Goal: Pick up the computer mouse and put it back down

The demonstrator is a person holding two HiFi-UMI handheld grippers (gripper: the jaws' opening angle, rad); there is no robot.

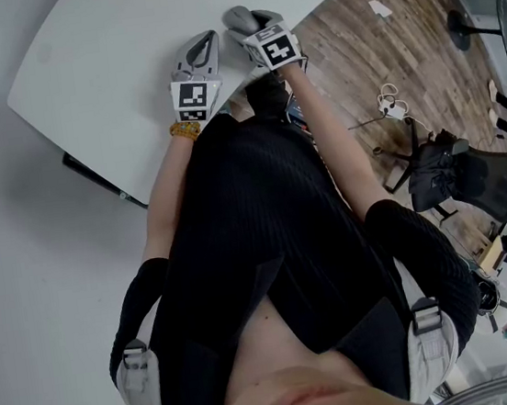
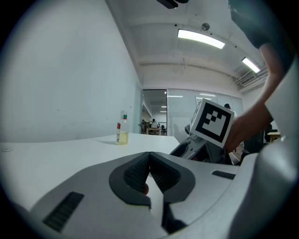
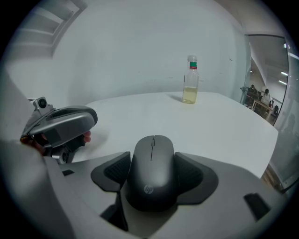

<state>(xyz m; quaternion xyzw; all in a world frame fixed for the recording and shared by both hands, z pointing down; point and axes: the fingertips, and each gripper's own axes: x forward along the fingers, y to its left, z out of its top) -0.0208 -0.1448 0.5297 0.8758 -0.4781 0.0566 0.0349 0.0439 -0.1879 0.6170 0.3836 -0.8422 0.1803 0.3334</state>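
Note:
A dark grey computer mouse [image 3: 153,179] sits lengthwise between the pads of my right gripper [image 3: 153,161], which is shut on its two sides. In the head view this right gripper [image 1: 246,22] reaches over the near edge of the white table [image 1: 115,67], with the mouse's rounded end [image 1: 234,14] showing at its tip. Whether the mouse rests on the table or hangs just above it is unclear. My left gripper [image 2: 149,173] is shut with nothing between its pads; it sits close to the left of the right one [image 1: 201,54].
A small bottle of yellowish liquid [image 3: 190,80] stands far back on the table, also visible in the left gripper view [image 2: 122,128]. Wooden floor [image 1: 382,50], an office chair [image 1: 458,175] and cables lie to the right of the table.

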